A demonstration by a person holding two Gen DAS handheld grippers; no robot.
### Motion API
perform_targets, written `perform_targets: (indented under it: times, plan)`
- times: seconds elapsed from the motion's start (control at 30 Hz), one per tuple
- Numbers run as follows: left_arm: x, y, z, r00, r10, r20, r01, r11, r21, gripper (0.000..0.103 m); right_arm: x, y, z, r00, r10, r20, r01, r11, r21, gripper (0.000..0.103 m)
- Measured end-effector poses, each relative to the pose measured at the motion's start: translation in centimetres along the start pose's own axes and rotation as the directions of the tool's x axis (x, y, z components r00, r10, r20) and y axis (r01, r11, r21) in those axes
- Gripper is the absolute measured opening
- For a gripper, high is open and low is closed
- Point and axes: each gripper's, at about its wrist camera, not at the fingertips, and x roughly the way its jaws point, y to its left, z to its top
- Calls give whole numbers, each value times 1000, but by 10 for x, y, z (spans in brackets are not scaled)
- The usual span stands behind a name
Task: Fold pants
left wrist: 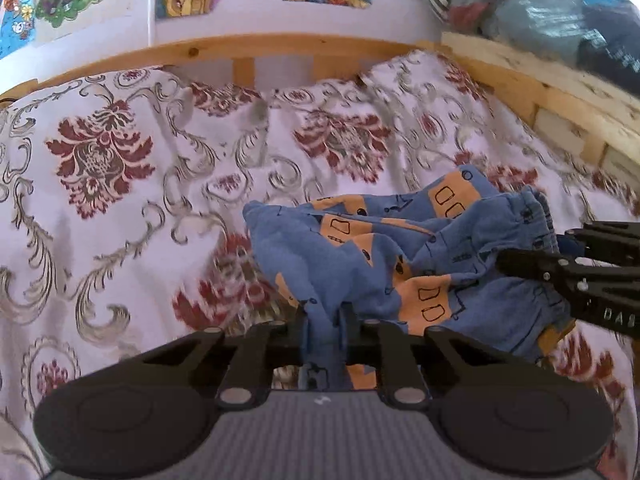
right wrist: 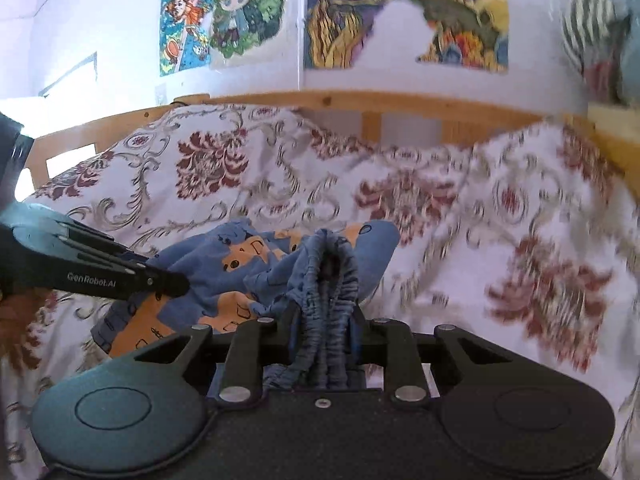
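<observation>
Left wrist view: the left gripper (left wrist: 325, 330) has its jaws drawn close together on a bunched fold of the pants (left wrist: 400, 256), a strip of blue cloth pinched between them and running down toward the camera. From that pinch the pants rise and spread away to the right as a crumpled heap of blue fabric with orange patches and black outline drawings, lying on the bedspread (left wrist: 120, 184) toward the right side of the bed. The right gripper (left wrist: 505, 261) comes in from the right edge of this view, its dark fingers pressed into the gathered elastic waistband (left wrist: 538, 216) at the far right of the heap. In the right wrist view, the right gripper (right wrist: 325, 334) has its jaws nearly closed on the waistband (right wrist: 326, 280), whose ribbed blue elastic stands up in a narrow loop between them and also hangs below them. The rest of the pants (right wrist: 224, 280) trails to the left, where the left gripper (right wrist: 176, 282) reaches in from the left edge with its tip buried in the fabric. Both ends of the garment look slightly lifted at the jaws, while the middle sags onto the bedspread (right wrist: 480, 208), a white cloth with dark red floral medallions and grey scrolls. Beyond it runs the bed's wooden rail (right wrist: 360, 100), and above that a pale wall with colourful cartoon posters (right wrist: 224, 20). At the far right, a pile of striped and blue cloth (left wrist: 520, 4) sits above the rail.
</observation>
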Motion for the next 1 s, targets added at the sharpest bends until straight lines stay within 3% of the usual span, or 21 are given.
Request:
perform_targets:
  times: [0.1,0.3,0.6,0.77,0.83,0.9,1.0]
  plan:
    - [13,5,17,999,26,30,-26,1000,7,16,15,-1,10,999,-18,30,18,1000,-12,24]
    - [50,27,34,999,15,52,-12,998,-57,16,50,-17,23,997,-36,63,37,999,-16,24]
    - [92,43,16,1000,20,-20,-21,998,-60,19,107,-24,7,998,-57,-39,57,998,-6,26]
    - [91,43,15,1000,12,-16,-12,999,-48,24,110,-29,2,995,-83,-60,86,995,45,43]
    - [90,43,15,1000,21,-19,-22,999,-49,30,108,-31,1,994,-86,-60,89,994,61,64]
    - [88,43,16,999,27,-26,-28,998,-54,57,102,-30,1,994,-96,-52,99,992,74,78]
    - [78,44,16,998,58,-18,-59,996,-68,70,86,-28,3,994,-109,-32,111,988,106,90]
